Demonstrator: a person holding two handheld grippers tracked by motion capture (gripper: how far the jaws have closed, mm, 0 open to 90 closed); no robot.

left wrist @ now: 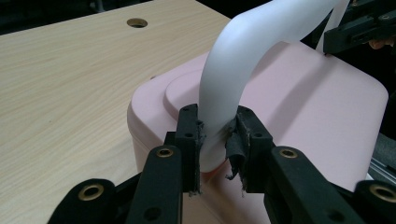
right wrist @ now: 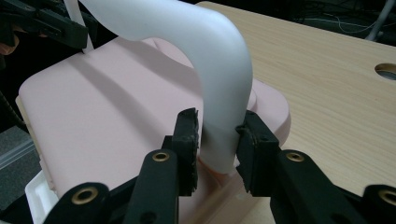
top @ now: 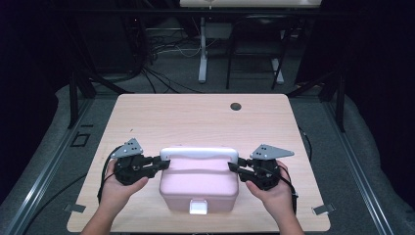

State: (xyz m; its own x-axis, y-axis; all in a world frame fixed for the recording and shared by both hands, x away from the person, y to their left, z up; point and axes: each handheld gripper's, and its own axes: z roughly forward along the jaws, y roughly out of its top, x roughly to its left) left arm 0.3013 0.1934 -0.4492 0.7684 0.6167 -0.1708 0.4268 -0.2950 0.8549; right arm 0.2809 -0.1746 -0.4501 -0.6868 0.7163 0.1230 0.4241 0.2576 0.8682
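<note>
A pink box (top: 198,183) with a raised white handle (top: 198,152) and a white front latch (top: 198,207) stands on the wooden table (top: 195,117) near its front edge. My left gripper (top: 164,163) comes in from the left and is shut on the left leg of the handle (left wrist: 243,60), both pads pressed against it just above the pink lid (left wrist: 308,107). From the right, my right gripper (top: 234,166) is shut on the handle's right leg (right wrist: 219,60) in the same way, above the lid (right wrist: 102,107). In each gripper view the other gripper is at the far end of the handle.
A round cable hole (top: 236,106) lies at the table's back right. Bare tabletop stretches behind the box. Beyond the far edge are a white desk leg (top: 202,63), dark frames and floor cables. Cables trail from both grippers over the table's sides.
</note>
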